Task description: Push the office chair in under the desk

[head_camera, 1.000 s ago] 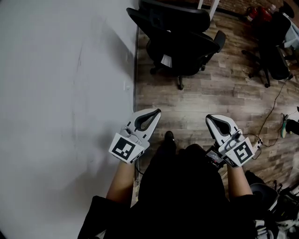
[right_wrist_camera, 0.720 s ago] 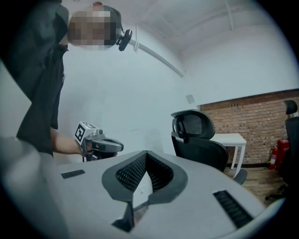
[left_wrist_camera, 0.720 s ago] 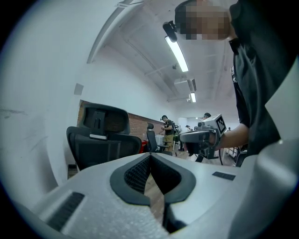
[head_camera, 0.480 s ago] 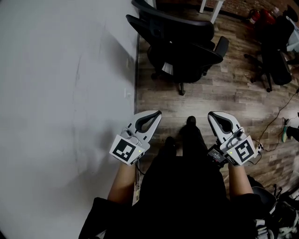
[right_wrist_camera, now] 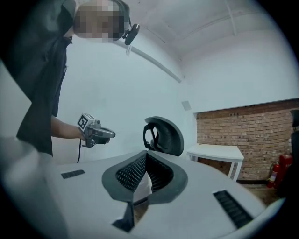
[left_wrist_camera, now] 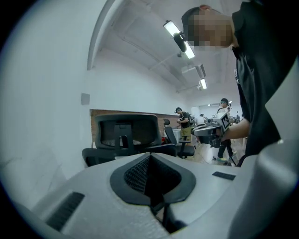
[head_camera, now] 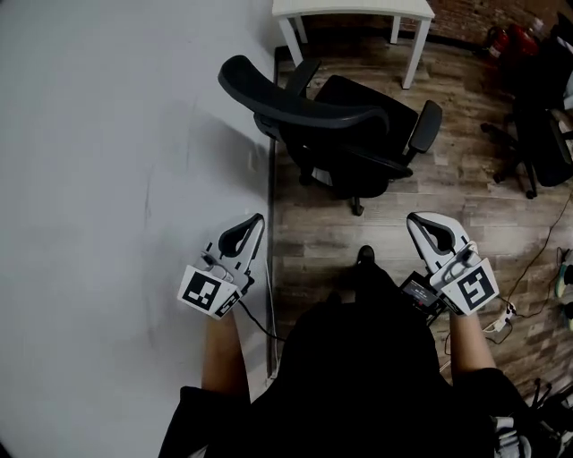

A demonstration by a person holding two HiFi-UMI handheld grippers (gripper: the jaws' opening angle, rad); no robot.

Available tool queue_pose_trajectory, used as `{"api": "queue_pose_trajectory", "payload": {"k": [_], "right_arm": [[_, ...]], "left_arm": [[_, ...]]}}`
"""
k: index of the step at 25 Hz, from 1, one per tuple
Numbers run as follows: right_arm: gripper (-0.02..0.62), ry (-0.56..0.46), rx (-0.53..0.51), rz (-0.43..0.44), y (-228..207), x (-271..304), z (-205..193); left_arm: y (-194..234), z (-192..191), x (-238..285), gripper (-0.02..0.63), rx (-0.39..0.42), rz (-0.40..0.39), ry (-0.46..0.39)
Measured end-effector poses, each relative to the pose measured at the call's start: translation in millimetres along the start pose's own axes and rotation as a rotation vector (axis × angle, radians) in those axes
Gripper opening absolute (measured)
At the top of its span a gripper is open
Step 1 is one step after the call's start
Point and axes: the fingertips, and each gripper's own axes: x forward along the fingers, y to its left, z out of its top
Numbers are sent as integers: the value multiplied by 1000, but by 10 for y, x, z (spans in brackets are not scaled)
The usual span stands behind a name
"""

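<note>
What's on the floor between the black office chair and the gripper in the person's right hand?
Nothing: in the head view, only bare wooden floor separates the office chair from the right gripper.

Office: swivel chair (head_camera: 363, 112), white desk (head_camera: 354, 8), brick wall (right_wrist_camera: 247, 135).

1. No words, numbers or brand names can be read anywhere.
2. The cube (head_camera: 209, 292) at the back of the left gripper (head_camera: 259, 217) shows only black and white squares, no letters.
3. The other cube (head_camera: 477, 288), at the back of the right gripper (head_camera: 413, 218), shows squares too.
</note>
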Motion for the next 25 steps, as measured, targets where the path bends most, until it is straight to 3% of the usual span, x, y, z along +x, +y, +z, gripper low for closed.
{"api": "queue_pose_trajectory", "payload": {"k": [5,12,17,19,22,25], "right_arm": [[6,-9,-28,44,-463,126,117],[6,-21,-50,92,-814,320,227],[6,23,-78,102,-888,382,260],[6,35,-88,111,-870,432,282],[6,63,-97,89,-862,504,279],[6,83,-92,19,-955,523,260]], "left_arm": [[465,321,79,15,63,110,18],[807,573,284,15,180,109,74],[1092,695,368,15,267,72,201],[1230,718,400,15,345,30,259],[1447,616,498,15,531,-92,368],[1526,517,630,15,565,-253,411]]}}
